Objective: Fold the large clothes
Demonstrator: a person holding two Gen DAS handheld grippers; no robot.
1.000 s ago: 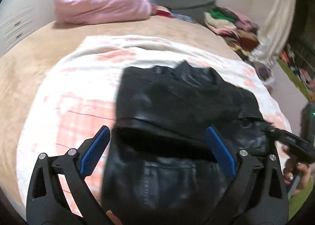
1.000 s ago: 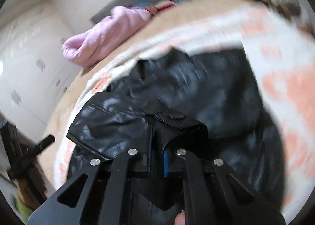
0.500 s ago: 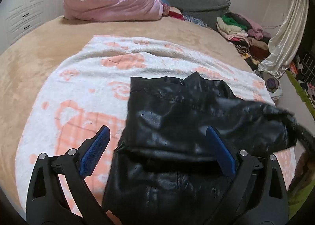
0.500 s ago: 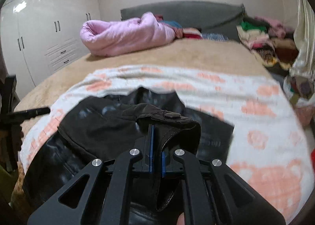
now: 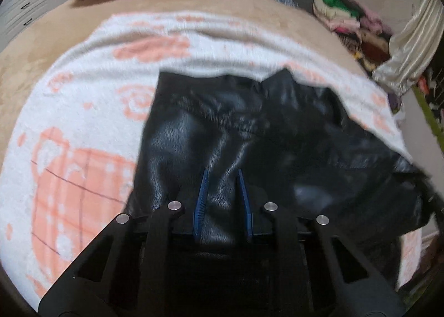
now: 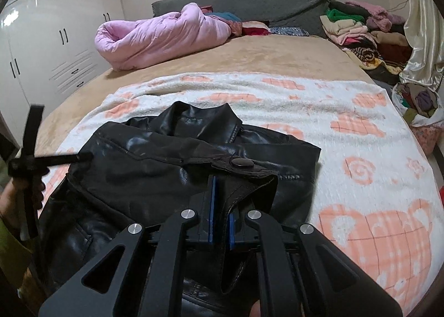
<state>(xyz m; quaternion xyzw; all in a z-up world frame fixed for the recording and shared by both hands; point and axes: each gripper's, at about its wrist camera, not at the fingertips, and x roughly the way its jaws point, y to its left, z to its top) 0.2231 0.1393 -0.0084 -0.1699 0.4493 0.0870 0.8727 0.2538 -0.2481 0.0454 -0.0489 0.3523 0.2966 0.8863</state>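
The left gripper (image 5: 222,175) is closing its blue pads (image 5: 204,195) on a fold of the black leather jacket (image 5: 263,133); the leather is bunched between them. The right gripper (image 6: 220,200) is clamped tight on the jacket's cuff (image 6: 244,175). The jacket lies on a white and orange blanket (image 6: 347,122) over the bed (image 6: 277,53).

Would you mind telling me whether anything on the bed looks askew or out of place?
The black leather jacket lies crumpled and crooked on the patterned blanket, its cuff pinched up by the right gripper. Nothing looks spilled or damaged.
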